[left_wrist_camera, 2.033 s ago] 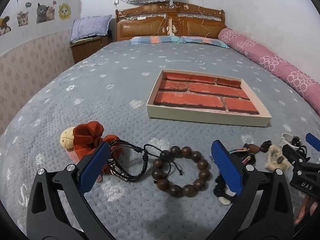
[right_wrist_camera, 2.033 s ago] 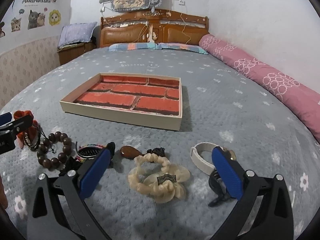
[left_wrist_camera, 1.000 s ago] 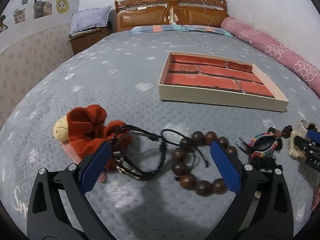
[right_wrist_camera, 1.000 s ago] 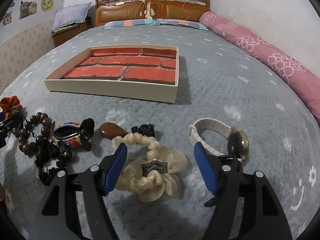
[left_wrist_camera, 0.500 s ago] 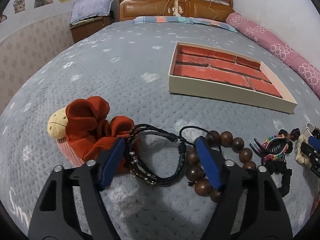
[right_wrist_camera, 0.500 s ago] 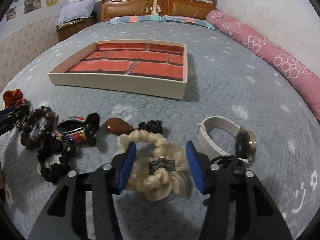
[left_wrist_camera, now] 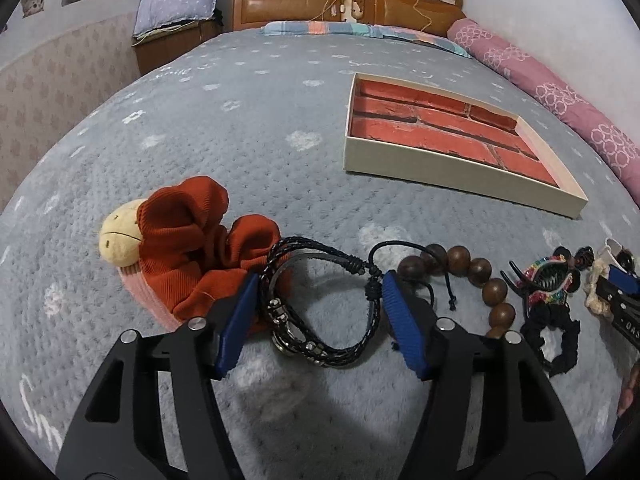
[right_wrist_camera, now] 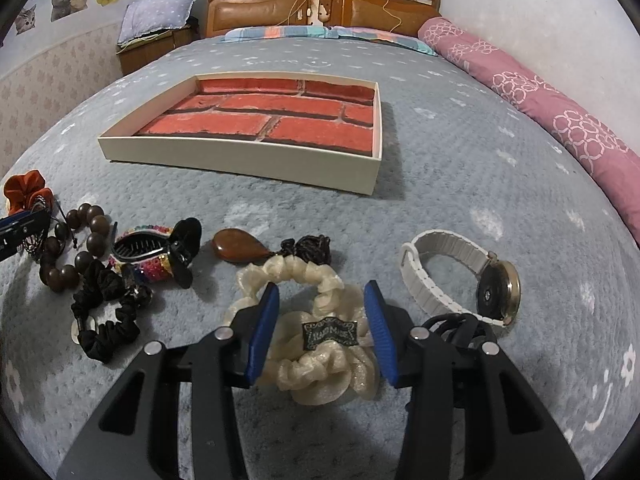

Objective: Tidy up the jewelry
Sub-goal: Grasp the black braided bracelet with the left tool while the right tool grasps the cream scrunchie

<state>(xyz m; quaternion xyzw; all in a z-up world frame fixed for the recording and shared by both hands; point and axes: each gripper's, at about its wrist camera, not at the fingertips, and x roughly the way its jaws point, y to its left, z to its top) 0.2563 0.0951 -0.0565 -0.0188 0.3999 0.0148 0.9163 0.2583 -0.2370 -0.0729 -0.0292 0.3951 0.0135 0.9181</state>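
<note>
Left gripper [left_wrist_camera: 316,316] closing, black cord bracelet [left_wrist_camera: 320,300] between jaws, pads not yet pressing. Bracelet flat on grey bedspread [left_wrist_camera: 240,120], loop lying across jaw line, rust scrunchie [left_wrist_camera: 192,240] touching its left side. Right gripper [right_wrist_camera: 322,328] closing astride cream scrunchie [right_wrist_camera: 316,344], pads just beside fabric, grip unconfirmed. Brick-lined tray [right_wrist_camera: 248,160] empty, ahead of both, nearer right hand. Right view alone shows white watch [right_wrist_camera: 460,280] and brown pendant [right_wrist_camera: 238,245]; left view alone shows whole bracelet loop.
</note>
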